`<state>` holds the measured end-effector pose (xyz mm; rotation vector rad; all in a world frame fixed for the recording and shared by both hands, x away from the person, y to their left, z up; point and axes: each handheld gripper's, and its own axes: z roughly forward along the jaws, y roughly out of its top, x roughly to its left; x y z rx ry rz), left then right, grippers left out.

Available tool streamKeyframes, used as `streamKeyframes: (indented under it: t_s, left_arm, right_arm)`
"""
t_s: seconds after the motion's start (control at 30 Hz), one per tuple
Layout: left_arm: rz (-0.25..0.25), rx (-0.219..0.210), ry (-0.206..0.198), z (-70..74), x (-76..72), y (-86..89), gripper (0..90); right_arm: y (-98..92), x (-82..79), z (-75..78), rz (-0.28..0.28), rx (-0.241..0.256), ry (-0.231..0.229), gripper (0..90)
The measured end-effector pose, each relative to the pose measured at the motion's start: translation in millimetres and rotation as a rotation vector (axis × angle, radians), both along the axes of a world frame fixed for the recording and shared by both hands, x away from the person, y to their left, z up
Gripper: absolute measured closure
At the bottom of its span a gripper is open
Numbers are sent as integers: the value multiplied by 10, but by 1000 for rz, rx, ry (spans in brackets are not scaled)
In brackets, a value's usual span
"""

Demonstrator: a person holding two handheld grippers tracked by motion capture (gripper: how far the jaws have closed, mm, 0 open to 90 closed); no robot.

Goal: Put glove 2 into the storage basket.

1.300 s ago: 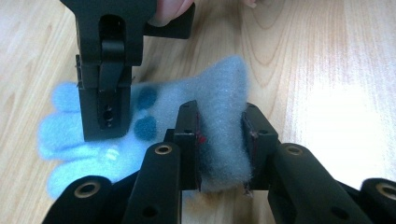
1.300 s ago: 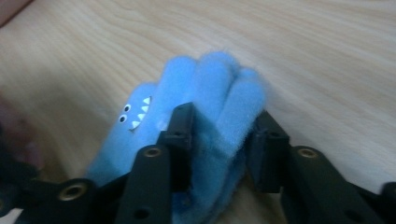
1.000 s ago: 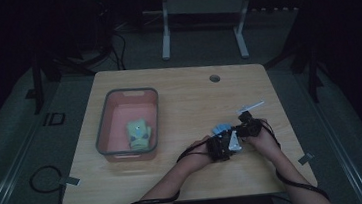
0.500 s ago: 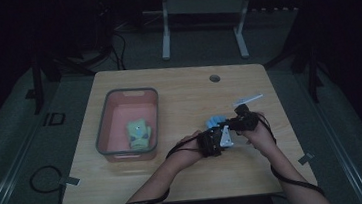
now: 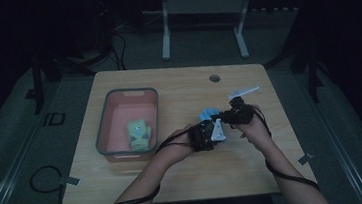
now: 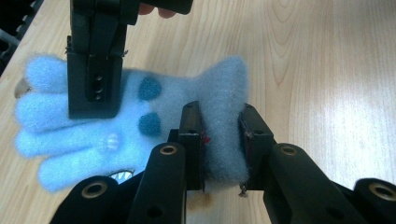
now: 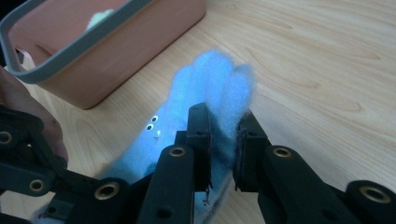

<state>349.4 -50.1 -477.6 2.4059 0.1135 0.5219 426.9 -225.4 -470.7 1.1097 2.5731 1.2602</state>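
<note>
Wooden surface point(image 5: 178, 89), dim room. Item: fluffy pale-blue fleece glove point(image 6: 140, 116), soft, light, compressible. Both my grippers, left point(image 6: 219, 140) and right point(image 7: 223, 140), pinch its edges; best gripped at cuff.

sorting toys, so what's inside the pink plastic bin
One pale green plush toy lies inside the pink plastic bin, toward its near end. Whatever is beneath the toy is covered.

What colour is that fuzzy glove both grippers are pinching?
Light blue, with two darker blue spots; the left gripper view shows the glove best.
</note>
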Motion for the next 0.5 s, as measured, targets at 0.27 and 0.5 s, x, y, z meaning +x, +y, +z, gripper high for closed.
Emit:
streamKeyframes:
  t_s: [0.27, 0.5]
  left_arm:
    - [-2, 12, -18, 123, -8, 112, 756]
    - [5, 5, -26, 221, -9, 208, 757]
  right_arm:
    - [104, 20, 95, 13, 22, -11, 796]
    - [223, 23, 207, 25, 10, -35, 795]
